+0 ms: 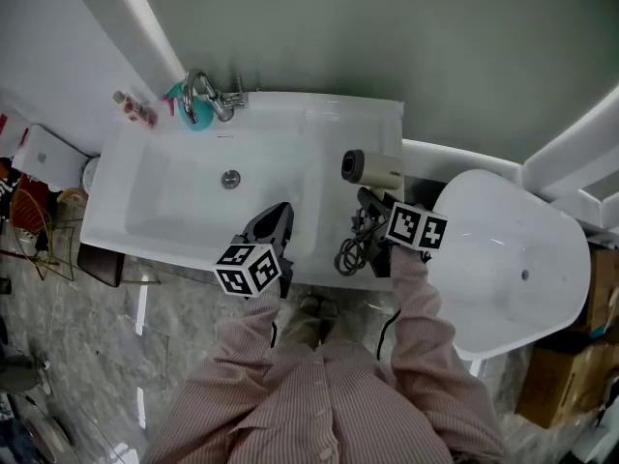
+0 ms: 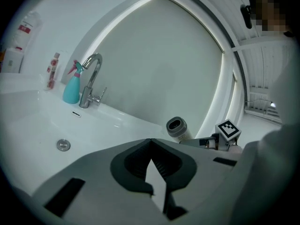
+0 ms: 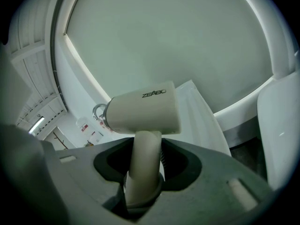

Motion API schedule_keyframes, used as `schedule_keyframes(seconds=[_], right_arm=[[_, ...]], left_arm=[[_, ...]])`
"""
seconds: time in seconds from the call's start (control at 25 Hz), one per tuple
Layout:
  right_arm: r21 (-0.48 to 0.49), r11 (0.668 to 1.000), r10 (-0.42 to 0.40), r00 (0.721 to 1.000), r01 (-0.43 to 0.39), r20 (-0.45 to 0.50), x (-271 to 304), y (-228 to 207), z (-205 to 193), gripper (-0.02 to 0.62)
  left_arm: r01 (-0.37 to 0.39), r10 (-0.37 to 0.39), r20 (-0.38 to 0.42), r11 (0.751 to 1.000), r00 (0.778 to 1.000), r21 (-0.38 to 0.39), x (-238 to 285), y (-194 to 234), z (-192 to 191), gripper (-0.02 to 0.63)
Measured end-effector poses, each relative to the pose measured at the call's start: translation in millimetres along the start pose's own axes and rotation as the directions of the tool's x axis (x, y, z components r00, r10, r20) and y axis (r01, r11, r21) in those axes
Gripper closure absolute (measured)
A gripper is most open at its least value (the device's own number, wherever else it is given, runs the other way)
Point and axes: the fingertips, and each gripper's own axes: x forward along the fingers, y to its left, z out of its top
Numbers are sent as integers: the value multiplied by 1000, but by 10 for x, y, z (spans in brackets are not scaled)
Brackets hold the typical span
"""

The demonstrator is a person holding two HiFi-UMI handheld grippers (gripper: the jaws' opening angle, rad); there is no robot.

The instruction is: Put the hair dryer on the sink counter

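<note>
A beige hair dryer (image 1: 372, 167) is over the right part of the white sink counter (image 1: 329, 124), its nozzle turned toward the basin. My right gripper (image 1: 372, 201) is shut on its handle; in the right gripper view the handle (image 3: 144, 165) stands between the jaws under the dryer body (image 3: 143, 109). Whether the dryer touches the counter I cannot tell. Its black cord (image 1: 353, 249) lies coiled at the counter's front edge. My left gripper (image 1: 276, 220) hangs over the basin's front rim, shut and empty; from it I see the dryer (image 2: 176, 126) end-on.
A chrome faucet (image 1: 203, 95) and a blue spray bottle (image 1: 193, 116) stand at the back left of the basin, whose drain (image 1: 230, 178) is in the middle. A white oval tub (image 1: 513, 259) sits right of the counter. A wall runs behind.
</note>
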Motion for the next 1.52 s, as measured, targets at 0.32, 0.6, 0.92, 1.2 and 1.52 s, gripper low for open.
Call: schedule_keyframes(seconds=[0.32,0.6,0.92,1.2,1.52], right_arm=[[-48,994,-103,989,99,-108,332,-299,-175,433],[-91,984,-170,969,156,-179,487,-440,-281,433],[-129,971,-227,941,200,-251,617,-480,-353,433],[-156,956,-285,913,249,-291,676,-544,-397,433],[-162,953,-294,906,255,-306,690,-537,-403,433]], left_arm=[[-11,7,-104,999,995,-40,325,198,-286,608],[-18,6,-167,998,986,-68,489,294,-479,607],[-23,6,-192,996,981,-89,606,357,-540,608],[-25,5,-201,995,980,-101,665,370,-567,608],[-24,2,-201,994,980,-107,690,380,-568,608]])
